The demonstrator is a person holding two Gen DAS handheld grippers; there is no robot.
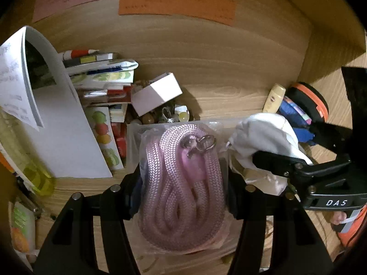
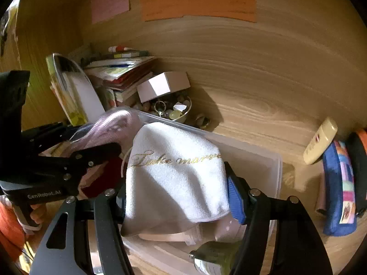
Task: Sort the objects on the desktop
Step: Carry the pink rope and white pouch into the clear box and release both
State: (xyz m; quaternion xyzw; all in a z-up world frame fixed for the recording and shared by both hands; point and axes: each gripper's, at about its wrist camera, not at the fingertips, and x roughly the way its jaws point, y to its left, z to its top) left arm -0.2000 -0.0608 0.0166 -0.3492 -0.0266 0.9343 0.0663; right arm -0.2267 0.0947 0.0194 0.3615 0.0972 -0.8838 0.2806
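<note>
My left gripper [image 1: 183,192] is shut on a clear bag holding a coiled pink rope [image 1: 181,183] with a metal clasp, held over a clear plastic bin [image 1: 133,137]. My right gripper [image 2: 176,197] is shut on a white cloth pouch [image 2: 176,178] with gold script, held over the same bin [image 2: 263,160]. In the left wrist view the right gripper [image 1: 275,158] and its white pouch [image 1: 259,135] sit just to the right of the rope. In the right wrist view the left gripper [image 2: 96,146] and the pink rope [image 2: 110,123] are at the left.
A stack of books and papers [image 1: 103,78] stands at the back left. A white box [image 1: 156,94] rests on a bowl of trinkets [image 2: 174,112]. A cream tube [image 2: 321,142], a blue pouch [image 2: 339,188] and an orange-black item [image 1: 309,100] lie at the right. Wooden walls enclose the desk.
</note>
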